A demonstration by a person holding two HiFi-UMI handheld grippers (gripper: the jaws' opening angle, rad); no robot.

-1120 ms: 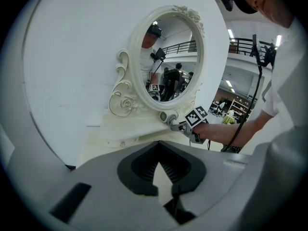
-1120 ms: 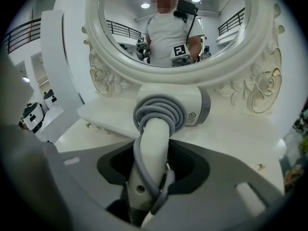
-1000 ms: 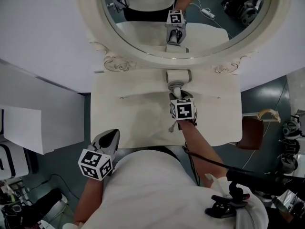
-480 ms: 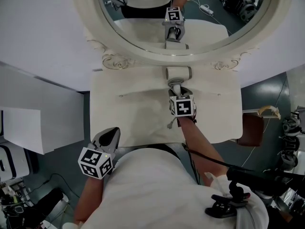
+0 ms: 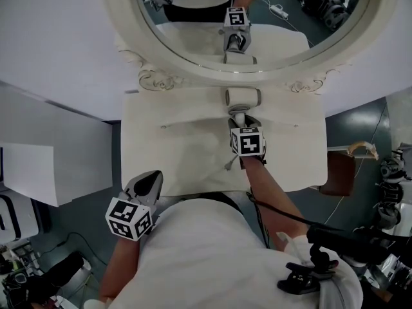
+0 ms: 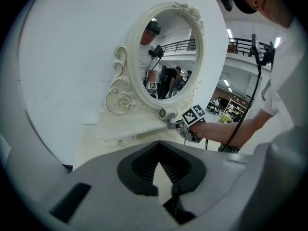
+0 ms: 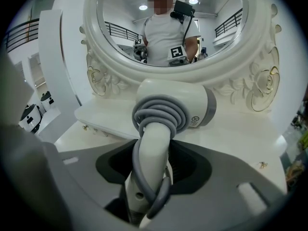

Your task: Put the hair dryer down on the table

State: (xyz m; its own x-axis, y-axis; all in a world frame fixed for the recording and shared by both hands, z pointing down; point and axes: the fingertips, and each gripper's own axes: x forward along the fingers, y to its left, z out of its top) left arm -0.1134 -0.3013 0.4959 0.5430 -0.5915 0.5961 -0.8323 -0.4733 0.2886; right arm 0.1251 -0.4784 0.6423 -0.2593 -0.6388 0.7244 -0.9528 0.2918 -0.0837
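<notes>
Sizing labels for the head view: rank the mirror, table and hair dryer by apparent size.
1-2. mirror and table: look about alike, and the frame crops the mirror, so unranked.
3. hair dryer: clearly smallest.

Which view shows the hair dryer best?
The right gripper view: the hair dryer fills the centre, cord wound round its handle. Head view shows it small from above; left gripper view shows a distant speck.

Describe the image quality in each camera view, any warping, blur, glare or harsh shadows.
Head view: soft, even, rather dim light, no harsh shadows on the table. Left gripper view: strong fisheye, black corners, the wall's edge bent into a curve. Right gripper view: same warping; the hair dryer looms oversized yet sharp, and ceiling lights glint in the mirror.
</notes>
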